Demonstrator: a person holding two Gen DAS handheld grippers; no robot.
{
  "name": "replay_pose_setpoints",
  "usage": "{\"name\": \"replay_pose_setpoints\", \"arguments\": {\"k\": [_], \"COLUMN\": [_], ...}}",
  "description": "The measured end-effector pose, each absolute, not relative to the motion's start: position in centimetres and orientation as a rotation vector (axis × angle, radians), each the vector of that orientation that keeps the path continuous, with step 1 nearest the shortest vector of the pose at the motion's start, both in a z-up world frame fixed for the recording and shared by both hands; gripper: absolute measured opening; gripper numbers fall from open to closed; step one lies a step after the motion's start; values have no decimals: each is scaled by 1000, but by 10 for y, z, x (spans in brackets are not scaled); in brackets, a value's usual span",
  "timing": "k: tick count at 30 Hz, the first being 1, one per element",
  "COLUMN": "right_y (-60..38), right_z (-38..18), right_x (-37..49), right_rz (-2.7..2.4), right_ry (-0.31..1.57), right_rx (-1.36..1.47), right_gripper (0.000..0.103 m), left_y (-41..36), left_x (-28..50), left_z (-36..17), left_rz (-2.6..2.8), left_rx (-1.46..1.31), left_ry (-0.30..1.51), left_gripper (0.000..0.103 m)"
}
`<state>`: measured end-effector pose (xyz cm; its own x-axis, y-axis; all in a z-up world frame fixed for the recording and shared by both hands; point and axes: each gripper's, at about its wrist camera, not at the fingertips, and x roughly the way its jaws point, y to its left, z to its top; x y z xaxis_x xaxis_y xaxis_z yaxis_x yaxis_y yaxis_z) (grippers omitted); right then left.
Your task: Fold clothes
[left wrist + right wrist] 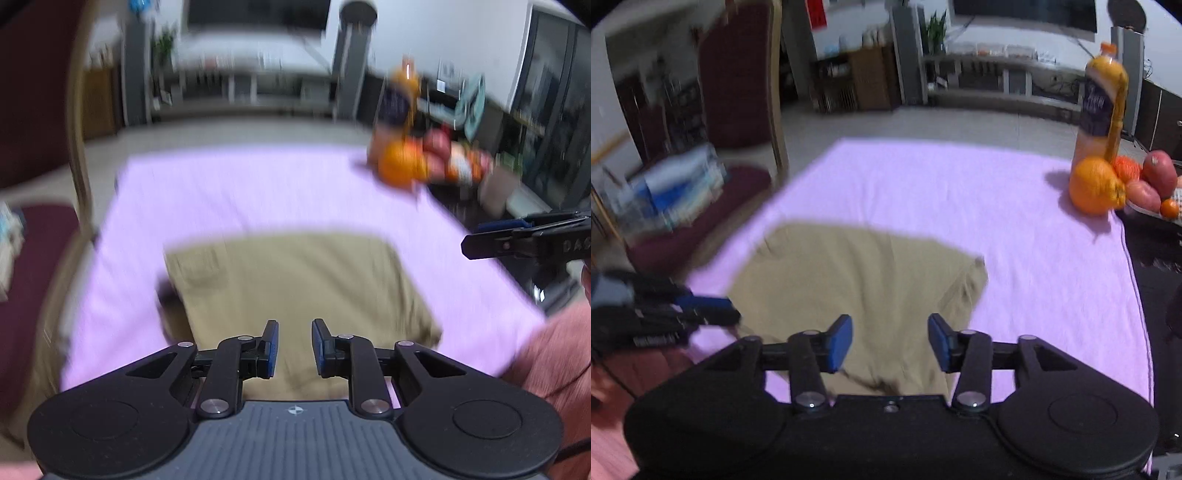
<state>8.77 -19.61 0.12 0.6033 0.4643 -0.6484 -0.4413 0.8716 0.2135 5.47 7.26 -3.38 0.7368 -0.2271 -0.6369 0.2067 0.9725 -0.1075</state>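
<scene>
A folded tan garment (295, 284) lies on the pink cloth (240, 192) that covers the table; it also shows in the right wrist view (857, 273). My left gripper (294, 347) is open and empty, held above the garment's near edge. My right gripper (890, 341) is open and empty, also above the garment's near edge. The right gripper shows at the right edge of the left wrist view (517, 240). The left gripper shows at the left of the right wrist view (683, 314). Both views are blurred.
An orange juice bottle (1102, 96), a large orange (1095, 186) and a bowl of fruit (1156, 184) stand at the table's far right corner. A dark red chair (738, 81) stands left of the table, with packets (672, 188) on its seat.
</scene>
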Motion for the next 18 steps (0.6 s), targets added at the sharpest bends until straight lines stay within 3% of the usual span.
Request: {"name": "replay_pose_setpoints", "arguments": {"k": [4, 9, 11, 13, 18], "right_y": [-194, -179, -176, -176, -190], "right_z": [33, 11, -15, -43, -92], "right_x": [111, 151, 167, 177, 205], "right_rz": [557, 463, 404, 365, 383], "right_ry": [678, 613, 624, 642, 776], "right_rx": [164, 154, 140, 122, 312], "right_gripper": [56, 58, 50, 20, 17], "left_y": [79, 76, 78, 85, 88], "left_x": [81, 140, 153, 155, 143], "left_z": [-10, -46, -71, -100, -114], "left_rz": [-204, -109, -51, 4, 30], "left_rx": [-67, -62, -63, -86, -55], "left_ry": [632, 738, 804, 890, 908], "left_gripper": [26, 19, 17, 14, 18]}}
